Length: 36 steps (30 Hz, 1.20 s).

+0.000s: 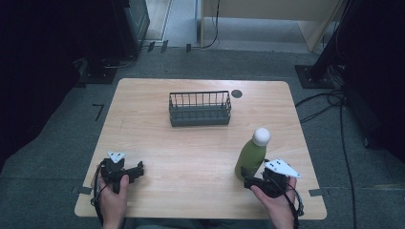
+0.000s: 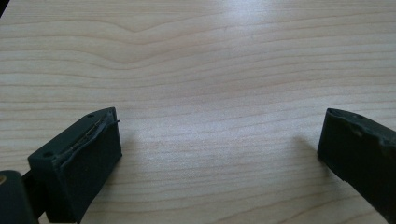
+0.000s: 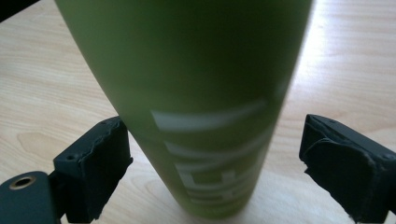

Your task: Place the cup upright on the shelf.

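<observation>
While my right claw (image 1: 249,180) straddles the bottle (image 1: 251,156), jaws apart w/ no grip yet, left claw (image 1: 135,171) idles released on desk (image 1: 200,148). Basket (image 1: 199,109) empty; I'd guess everything's left.

High view: dim overall, with the room's left and right edges sunk in near-black — only the table (image 1: 191,152) is evenly lit from above. Left gripper view: bright, sharp wood grain, a pale sheen at top right and soft shadows beside the jaws. Right gripper view: the green bottle (image 3: 196,93) stands close and blurred, its white lettering smeared — glare whitens the tabletop at upper right.
</observation>
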Motion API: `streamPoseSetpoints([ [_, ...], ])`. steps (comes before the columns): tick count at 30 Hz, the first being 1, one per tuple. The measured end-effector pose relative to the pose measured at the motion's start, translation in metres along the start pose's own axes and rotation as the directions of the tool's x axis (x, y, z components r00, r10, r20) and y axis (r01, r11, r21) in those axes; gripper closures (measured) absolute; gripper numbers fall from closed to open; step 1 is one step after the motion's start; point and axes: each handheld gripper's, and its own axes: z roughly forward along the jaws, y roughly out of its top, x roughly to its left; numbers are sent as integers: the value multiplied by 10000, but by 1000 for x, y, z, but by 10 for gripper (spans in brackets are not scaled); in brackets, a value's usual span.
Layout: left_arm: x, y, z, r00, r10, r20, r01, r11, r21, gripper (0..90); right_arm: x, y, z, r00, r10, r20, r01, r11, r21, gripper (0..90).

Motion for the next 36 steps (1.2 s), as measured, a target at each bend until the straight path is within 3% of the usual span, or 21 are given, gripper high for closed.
streamPoseSetpoints([
  [17,0,0,0,10000,-11,-7,11,10000,-9,0,9,19,7,9999,137,-18,-138,9961,-875,161],
  [28,0,0,0,10000,1,-3,-1,10000,-5,0,10,23,8,10000,-50,54,55,9958,-915,171],
  [34,0,0,0,10000,-13,-3,13,10000,-3,0,9,25,8,9962,-863,-65,854,9919,-935,199],
  [36,0,0,0,10000,-13,-3,13,10000,-4,0,8,25,8,9957,-919,-115,904,9914,-945,200],
])
